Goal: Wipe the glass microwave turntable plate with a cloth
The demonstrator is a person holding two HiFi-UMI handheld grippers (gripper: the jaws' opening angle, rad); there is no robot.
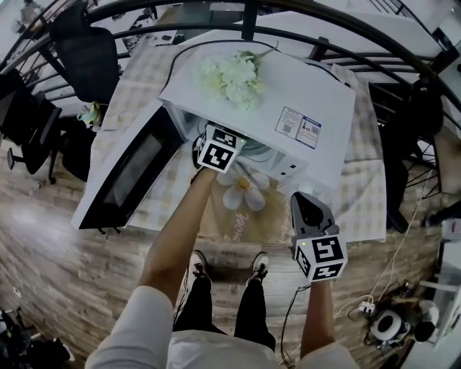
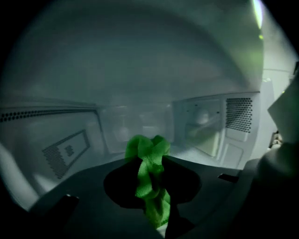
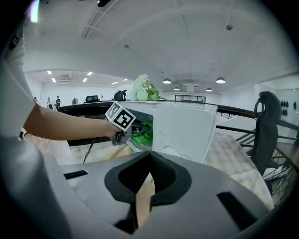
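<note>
The white microwave [image 1: 310, 86] stands on a table with its door [image 1: 130, 169] swung open to the left. My left gripper [image 2: 149, 161] is inside the cavity, shut on a bunched green cloth [image 2: 145, 147]; its marker cube [image 1: 218, 149] shows at the opening. A sliver of the glass turntable plate [image 1: 259, 153] shows beside the cube; in the left gripper view the plate is hidden under the gripper. The right gripper view shows the green cloth [image 3: 143, 130] in the opening. My right gripper [image 1: 308, 205] hangs outside, in front of the microwave's control side, shut and holding nothing.
White artificial flowers [image 1: 234, 76] lie on top of the microwave. A tablecloth with a daisy print [image 1: 243, 189] covers the table. Black office chairs [image 1: 90, 50] stand at the left, and a dark curved railing [image 1: 346, 21] runs behind the table. A power strip [image 1: 369, 308] lies on the wooden floor.
</note>
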